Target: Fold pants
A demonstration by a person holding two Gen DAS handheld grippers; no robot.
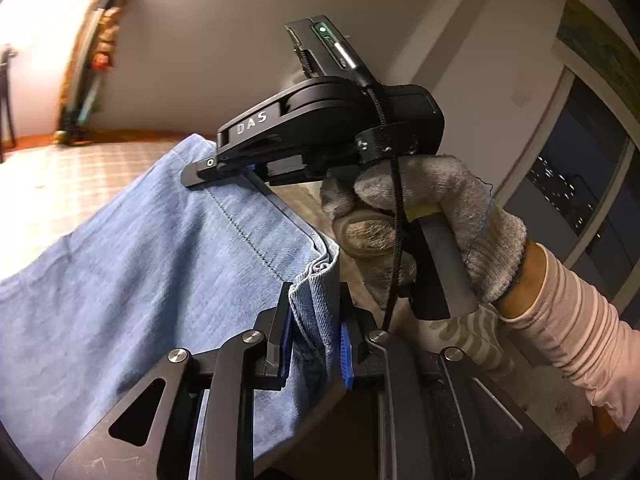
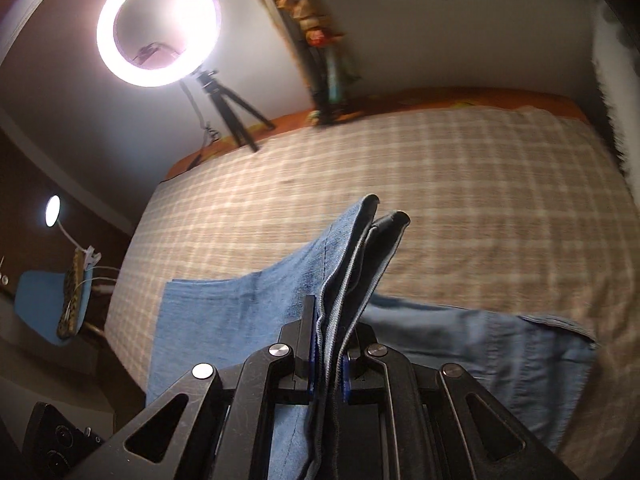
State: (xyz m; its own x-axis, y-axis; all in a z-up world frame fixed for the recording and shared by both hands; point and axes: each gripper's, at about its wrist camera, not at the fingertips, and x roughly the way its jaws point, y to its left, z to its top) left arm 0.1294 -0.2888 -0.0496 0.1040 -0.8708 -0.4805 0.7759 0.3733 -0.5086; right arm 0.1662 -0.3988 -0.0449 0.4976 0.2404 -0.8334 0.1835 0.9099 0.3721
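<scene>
Light blue denim pants [image 1: 132, 264] hang stretched between my two grippers over a checked bed cover. My left gripper [image 1: 314, 336] is shut on a bunched hem edge of the pants, which sticks up between its blue pads. In the left wrist view the right gripper [image 1: 224, 168] is seen from the side, held by a gloved hand [image 1: 432, 216], pinching the far edge of the cloth. In the right wrist view my right gripper [image 2: 328, 356] is shut on folded layers of the pants [image 2: 248, 312], whose edge rises above the fingers while the rest drapes down onto the bed.
The checked bed cover [image 2: 440, 184] fills the middle of the right wrist view. A lit ring light on a tripod [image 2: 160, 28] stands at the far left edge. A leaning stack of items [image 2: 316, 52] rests against the wall. A window [image 1: 580, 184] is at the right.
</scene>
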